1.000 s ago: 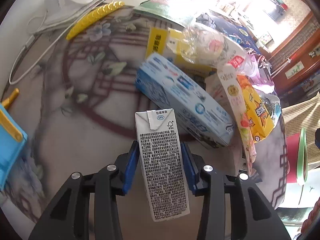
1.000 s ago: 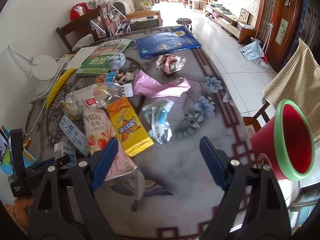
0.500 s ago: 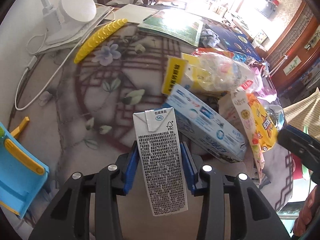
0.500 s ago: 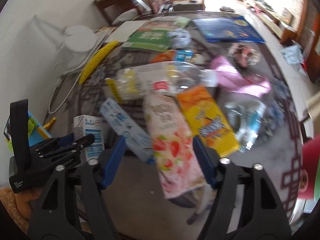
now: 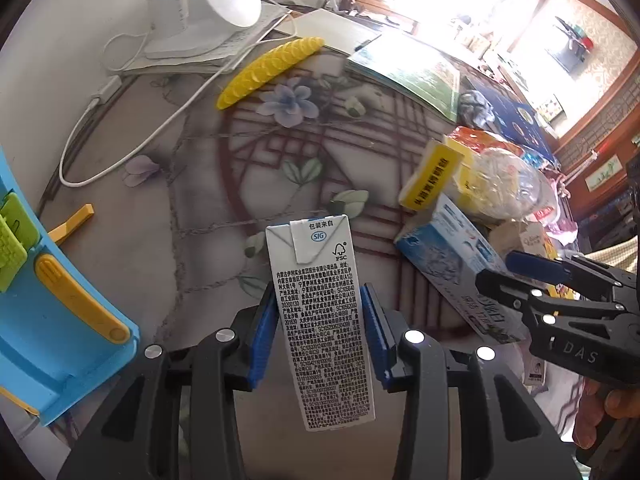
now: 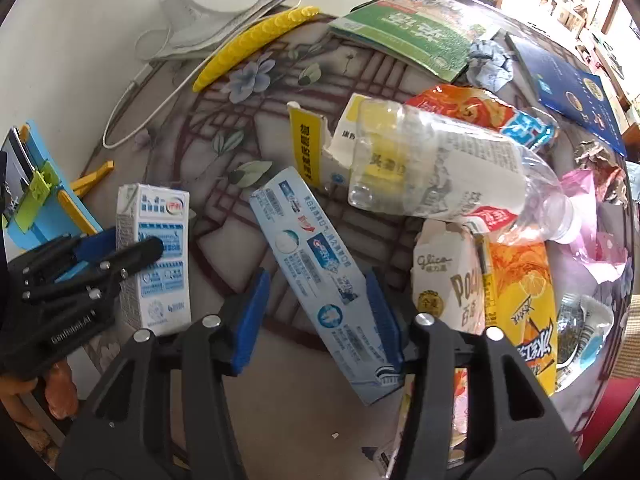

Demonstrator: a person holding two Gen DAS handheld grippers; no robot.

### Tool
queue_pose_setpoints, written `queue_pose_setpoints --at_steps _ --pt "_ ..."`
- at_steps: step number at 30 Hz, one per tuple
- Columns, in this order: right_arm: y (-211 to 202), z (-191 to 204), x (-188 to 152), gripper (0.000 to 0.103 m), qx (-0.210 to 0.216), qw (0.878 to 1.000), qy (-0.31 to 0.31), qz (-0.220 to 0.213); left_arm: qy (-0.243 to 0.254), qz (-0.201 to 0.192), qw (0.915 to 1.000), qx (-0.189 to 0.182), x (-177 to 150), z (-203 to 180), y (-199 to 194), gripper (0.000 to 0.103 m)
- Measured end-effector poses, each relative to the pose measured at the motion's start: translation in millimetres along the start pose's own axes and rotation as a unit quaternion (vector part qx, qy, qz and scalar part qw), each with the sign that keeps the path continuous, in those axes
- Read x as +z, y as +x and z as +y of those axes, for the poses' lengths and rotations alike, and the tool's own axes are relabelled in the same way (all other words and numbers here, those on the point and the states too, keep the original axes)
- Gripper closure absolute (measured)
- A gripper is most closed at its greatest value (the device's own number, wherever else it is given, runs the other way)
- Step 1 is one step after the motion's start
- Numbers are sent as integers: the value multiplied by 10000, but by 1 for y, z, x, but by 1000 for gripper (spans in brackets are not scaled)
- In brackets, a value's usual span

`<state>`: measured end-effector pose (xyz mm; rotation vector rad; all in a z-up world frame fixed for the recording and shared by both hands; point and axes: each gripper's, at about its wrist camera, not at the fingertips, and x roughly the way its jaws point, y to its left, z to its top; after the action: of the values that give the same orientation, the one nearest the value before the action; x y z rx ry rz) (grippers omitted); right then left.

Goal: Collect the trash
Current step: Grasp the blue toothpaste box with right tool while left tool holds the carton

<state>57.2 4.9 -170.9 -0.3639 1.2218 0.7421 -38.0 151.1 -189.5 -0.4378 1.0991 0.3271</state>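
My left gripper is shut on a white milk carton, held above the table; the carton and left gripper also show at the left of the right wrist view. My right gripper is open, its blue pads on either side of a blue toothpaste box lying on the table; the right pad is close to the box's edge, the left pad apart from it. The same box and right gripper show in the left wrist view.
A clear plastic bottle, a torn yellow box, a Pocky box, an orange drink pouch and snack wrappers lie right of the toothpaste box. A white lamp, yellow strip and blue holder stand left.
My right gripper swung left and down over the toothpaste box and narrowed around it. My left gripper drew back toward the left with the milk carton still held.
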Motion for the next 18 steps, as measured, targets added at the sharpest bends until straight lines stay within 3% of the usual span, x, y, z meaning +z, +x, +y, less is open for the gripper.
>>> queue_pose_setpoints --at_steps 3,7,9,15,16,18 --pt "5 3 2 43 -255 9996 -96 87 -42 32 10000 -16 3 1 3 65" --pt "8 0 0 42 -199 9997 -19 171 41 35 10000 -54 6 -4 5 65" --pt "9 0 -2 53 -185 9996 -9 235 59 52 9999 -72 7 -6 7 65" --pt "3 -4 -3 61 31 9994 252 218 120 59 9999 -78 9 -10 8 65" --pt "3 -4 -2 61 -1 9995 260 199 117 58 9999 -74 10 -10 8 65" --pt "4 -5 -1 49 -34 9993 292 229 117 57 9999 -65 10 -10 8 65"
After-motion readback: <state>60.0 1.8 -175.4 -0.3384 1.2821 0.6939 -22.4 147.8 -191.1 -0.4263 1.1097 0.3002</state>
